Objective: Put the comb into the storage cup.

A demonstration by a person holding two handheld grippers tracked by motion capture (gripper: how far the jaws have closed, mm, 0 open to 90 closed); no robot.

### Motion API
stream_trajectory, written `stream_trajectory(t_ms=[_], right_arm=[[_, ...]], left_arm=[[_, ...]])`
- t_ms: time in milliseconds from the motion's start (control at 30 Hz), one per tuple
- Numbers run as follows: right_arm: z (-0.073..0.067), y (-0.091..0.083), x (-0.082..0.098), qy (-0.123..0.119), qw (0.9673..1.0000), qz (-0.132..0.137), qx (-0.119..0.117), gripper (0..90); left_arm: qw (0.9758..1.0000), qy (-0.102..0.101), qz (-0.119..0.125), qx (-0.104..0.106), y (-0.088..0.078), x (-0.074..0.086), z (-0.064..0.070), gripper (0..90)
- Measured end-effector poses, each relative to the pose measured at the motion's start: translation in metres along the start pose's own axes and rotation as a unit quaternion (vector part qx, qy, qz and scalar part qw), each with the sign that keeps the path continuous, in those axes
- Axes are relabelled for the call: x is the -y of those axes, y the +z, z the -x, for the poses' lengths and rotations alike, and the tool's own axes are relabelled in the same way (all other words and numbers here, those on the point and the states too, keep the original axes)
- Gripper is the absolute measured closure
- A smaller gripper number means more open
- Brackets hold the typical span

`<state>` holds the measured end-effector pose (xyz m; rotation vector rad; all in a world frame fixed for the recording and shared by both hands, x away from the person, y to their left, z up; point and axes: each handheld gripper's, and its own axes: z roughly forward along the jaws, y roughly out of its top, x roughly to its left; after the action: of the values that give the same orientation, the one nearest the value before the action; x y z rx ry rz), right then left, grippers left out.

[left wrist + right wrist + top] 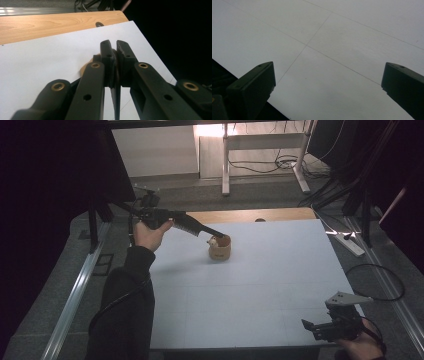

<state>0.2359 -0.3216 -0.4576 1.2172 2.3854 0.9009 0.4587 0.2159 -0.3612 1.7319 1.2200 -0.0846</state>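
High view: small tan cup [220,249], left gripper [216,235] seemingly clamped on rim; right gripper [306,325] apart.

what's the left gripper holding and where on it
The left gripper is shut on the near rim of the small wooden cup. The right gripper is open, holding nothing.

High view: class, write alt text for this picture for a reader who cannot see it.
The left gripper, held in a person's left hand, reaches with shut jaws to the rim of a small tan cup on a white table. The right gripper rests at the table's near right corner, apart from the cup.
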Motion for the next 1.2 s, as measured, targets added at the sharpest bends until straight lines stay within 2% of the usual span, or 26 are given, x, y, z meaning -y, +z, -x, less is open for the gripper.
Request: stream_trajectory(t_ms=[667, 1200], right_arm=[[0.0, 0.0, 0.0, -0.002, 1.0, -0.003, -0.002, 0.0], [0.0, 0.001, 0.0, -0.005, 1.0, -0.005, -0.003, 0.1]], left_arm=[[0.9997, -0.013, -0.022, -0.005, 0.018, -0.005, -0.01, 83.7], [0.9986, -0.02, -0.049, -0.003, 0.042, -0.002, -0.015, 83.7]])
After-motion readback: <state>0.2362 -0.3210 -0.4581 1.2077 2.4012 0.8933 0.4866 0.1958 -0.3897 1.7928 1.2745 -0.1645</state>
